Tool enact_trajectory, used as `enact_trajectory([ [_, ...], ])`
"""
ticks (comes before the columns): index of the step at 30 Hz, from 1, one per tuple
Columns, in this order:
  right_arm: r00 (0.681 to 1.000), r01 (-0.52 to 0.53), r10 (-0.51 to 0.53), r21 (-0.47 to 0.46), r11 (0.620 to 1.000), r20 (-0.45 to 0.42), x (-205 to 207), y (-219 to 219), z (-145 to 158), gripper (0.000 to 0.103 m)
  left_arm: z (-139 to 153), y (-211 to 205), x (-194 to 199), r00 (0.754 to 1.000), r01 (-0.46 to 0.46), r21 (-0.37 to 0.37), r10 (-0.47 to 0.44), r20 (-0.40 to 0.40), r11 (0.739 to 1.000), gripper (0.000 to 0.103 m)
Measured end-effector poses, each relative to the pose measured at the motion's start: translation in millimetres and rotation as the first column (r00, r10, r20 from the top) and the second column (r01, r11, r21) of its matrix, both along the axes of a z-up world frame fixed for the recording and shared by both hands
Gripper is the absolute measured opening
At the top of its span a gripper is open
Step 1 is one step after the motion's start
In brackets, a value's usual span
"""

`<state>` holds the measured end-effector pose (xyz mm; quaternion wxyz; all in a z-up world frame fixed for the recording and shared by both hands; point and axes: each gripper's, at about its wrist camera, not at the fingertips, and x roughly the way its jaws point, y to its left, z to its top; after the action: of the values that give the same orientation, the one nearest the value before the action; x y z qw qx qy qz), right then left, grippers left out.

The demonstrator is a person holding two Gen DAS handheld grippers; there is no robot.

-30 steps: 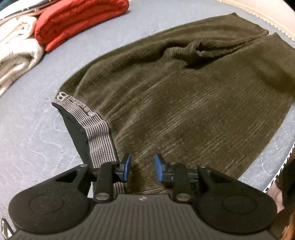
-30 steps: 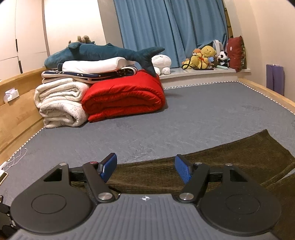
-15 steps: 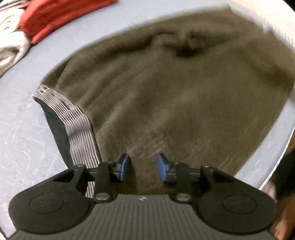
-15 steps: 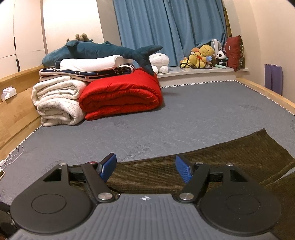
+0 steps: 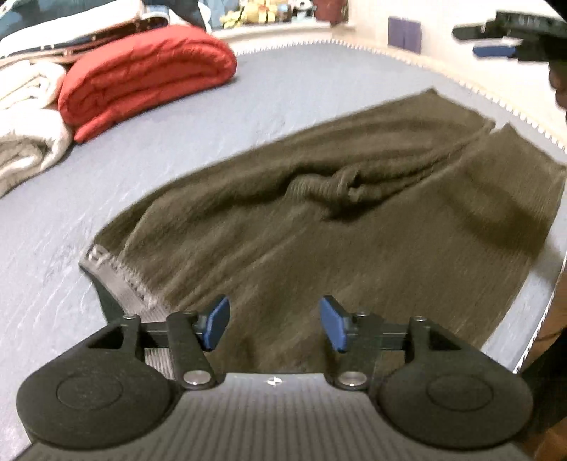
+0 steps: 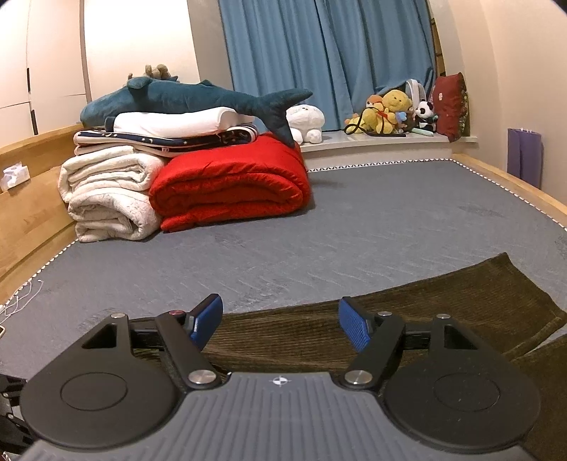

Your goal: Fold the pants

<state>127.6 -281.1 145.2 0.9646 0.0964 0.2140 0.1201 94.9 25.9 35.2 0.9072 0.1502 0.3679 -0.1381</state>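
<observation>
Dark olive corduroy pants (image 5: pixel 354 227) lie spread on the grey mattress (image 5: pixel 283 88), with a grey striped waistband (image 5: pixel 120 280) at the left and both legs reaching right. A bunched wrinkle (image 5: pixel 340 188) sits at the crotch. My left gripper (image 5: pixel 274 322) is open and empty, just above the waist end. My right gripper (image 6: pixel 280 324) is open and empty, held above a pant leg (image 6: pixel 425 312). It also shows at the top right of the left wrist view (image 5: pixel 510 32).
A folded red quilt (image 6: pixel 230 188) and white blankets (image 6: pixel 110 198) are stacked at the back left, with a plush shark (image 6: pixel 191 99) on top. Wooden bed rails (image 6: pixel 514 181) edge the mattress. Soft toys (image 6: pixel 389 110) sit on the window ledge.
My left gripper has opened wider and tilted up and back from the waistband, so more of the bed shows. The right gripper has barely moved.
</observation>
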Motion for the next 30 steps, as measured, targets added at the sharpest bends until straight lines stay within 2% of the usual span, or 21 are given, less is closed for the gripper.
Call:
enact_trajectory([
  [4,1.0,0.012,-0.012,-0.009,1.0,0.013,-0.8,-0.9,-0.6,0.074,12.7,-2.8,5.5,0.996,-0.028,-0.054,0.032,0.08,0.998,0.071],
  [7,1.0,0.014,-0.013,-0.014,1.0,0.027,-1.4,-2.8,0.1,0.074,20.7,-0.9,13.4,0.989,-0.072,-0.133,0.088,0.122,0.988,0.071],
  [13,0.998,0.035,-0.033,-0.041,0.999,0.047,-1.7,-7.8,-3.3,0.071,35.8,17.1,37.8,0.973,-0.163,-0.196,0.19,0.129,0.967,0.071],
  [14,0.998,0.039,-0.037,-0.046,0.998,0.044,-1.2,-8.7,-4.8,0.069,36.7,21.9,42.8,0.97,-0.18,-0.208,0.208,0.123,0.961,0.066],
  [16,0.999,0.045,-0.043,-0.054,0.998,0.032,0.4,-10.4,-7.6,0.067,35.9,34.3,52.8,0.963,-0.211,-0.238,0.243,0.114,0.948,0.049],
  [17,0.999,0.047,-0.046,-0.058,0.997,0.024,1.3,-11.4,-8.8,0.062,34.2,39.3,58.0,0.96,-0.227,-0.24,0.258,0.108,0.944,0.031],
  [18,0.999,0.05,-0.049,-0.059,0.997,0.014,2.2,-12.8,-9.9,0.053,31.9,43.9,62.9,0.956,-0.239,-0.236,0.27,0.112,0.942,0.017],
  [19,0.999,0.049,-0.049,-0.057,0.997,0.001,3.2,-14.3,-10.9,0.046,29.6,47.9,67.8,0.954,-0.244,-0.228,0.276,0.118,0.943,0.012],
  [20,0.999,0.043,-0.044,-0.049,0.998,-0.021,4.5,-16.5,-12.1,0.029,28.9,51.3,73.1,0.954,-0.249,-0.222,0.278,0.115,0.943,0.005],
  [21,0.998,0.037,-0.039,-0.034,0.999,-0.046,6.0,-19.3,-13.4,0.013,29.6,55.2,79.0,0.954,-0.252,-0.223,0.281,0.108,0.942,0.003],
  [22,0.997,0.036,-0.037,-0.015,0.999,-0.064,7.0,-22.3,-13.8,0.011,31.7,59.1,84.2,0.952,-0.255,-0.231,0.286,0.109,0.939,0.003],
  [26,0.996,0.049,-0.047,0.02,0.999,-0.076,12.0,-30.9,-10.9,0.01,39.4,71.6,110.2,0.949,-0.251,-0.227,0.285,0.133,0.941,0.003],
  [30,0.993,0.065,-0.058,0.06,0.996,-0.104,21.8,-39.4,-12.0,0.012,21.4,79.0,150.6,0.95,-0.263,-0.162,0.284,0.127,0.951,0.004],
])
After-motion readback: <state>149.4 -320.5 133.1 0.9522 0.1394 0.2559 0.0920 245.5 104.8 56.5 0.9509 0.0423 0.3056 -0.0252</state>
